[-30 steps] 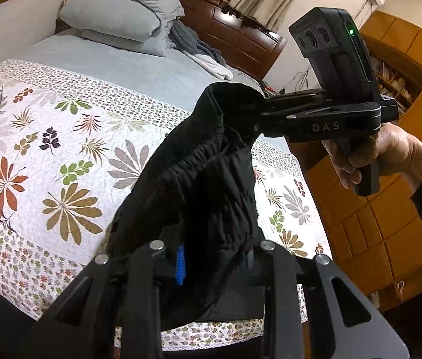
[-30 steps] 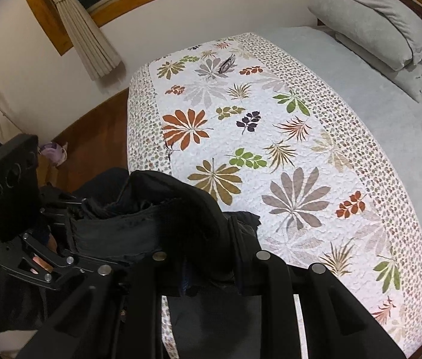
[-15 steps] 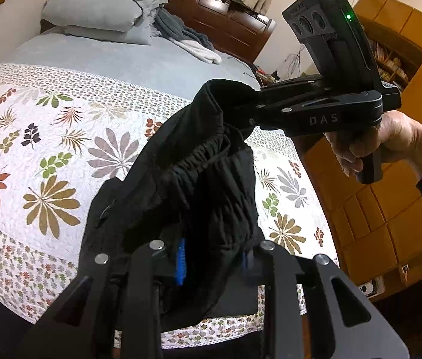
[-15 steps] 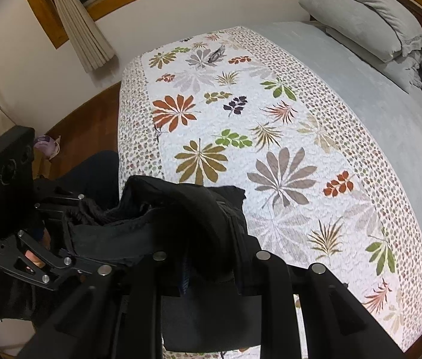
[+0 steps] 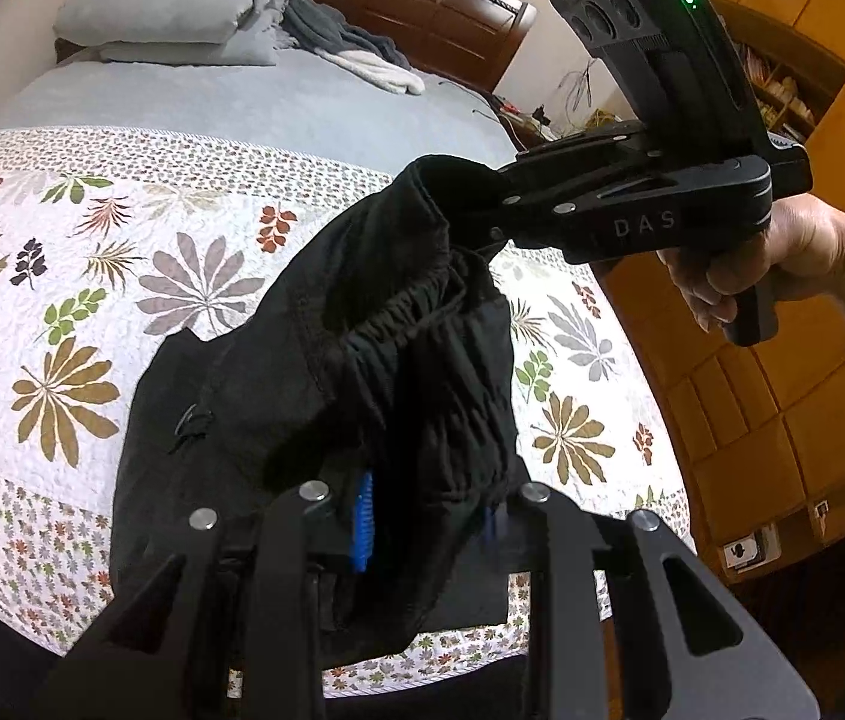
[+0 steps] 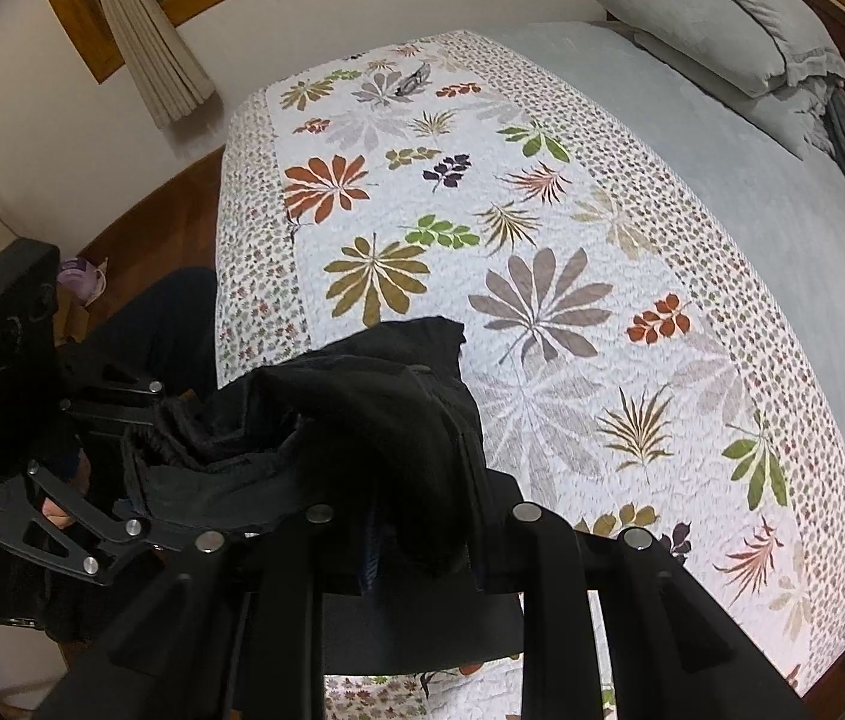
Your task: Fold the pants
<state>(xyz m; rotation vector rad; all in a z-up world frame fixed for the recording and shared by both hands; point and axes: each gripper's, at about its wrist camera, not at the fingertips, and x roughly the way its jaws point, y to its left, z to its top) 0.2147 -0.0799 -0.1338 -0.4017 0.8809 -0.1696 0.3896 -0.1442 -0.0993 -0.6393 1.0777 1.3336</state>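
Observation:
Black pants (image 5: 302, 372) hang bunched between my two grippers, above the near edge of the flowered quilt (image 5: 92, 276). My left gripper (image 5: 428, 516) is shut on one end of the elastic waistband, its blue pads (image 5: 362, 510) pressing into the cloth. A hand (image 5: 782, 264) holds my right gripper (image 5: 482, 210), which is shut on the other end. In the right wrist view the pants (image 6: 374, 408) fill my right gripper (image 6: 422, 546), and my left gripper (image 6: 140, 468) grips them at the left. The legs drop out of sight below.
The bed carries a quilt (image 6: 542, 240), a grey sheet (image 6: 752, 210), stacked pillows (image 5: 182, 6) and loose grey and white clothes (image 5: 362, 54) by the headboard. Wooden cabinets (image 5: 782, 420) stand to the right. A curtain (image 6: 146, 42) and a wooden floor (image 6: 140, 246) lie beyond the bed.
Both grippers have moved lower and further over the bed, carrying the pants with them. The quilt now looks closer. Both grips are unchanged.

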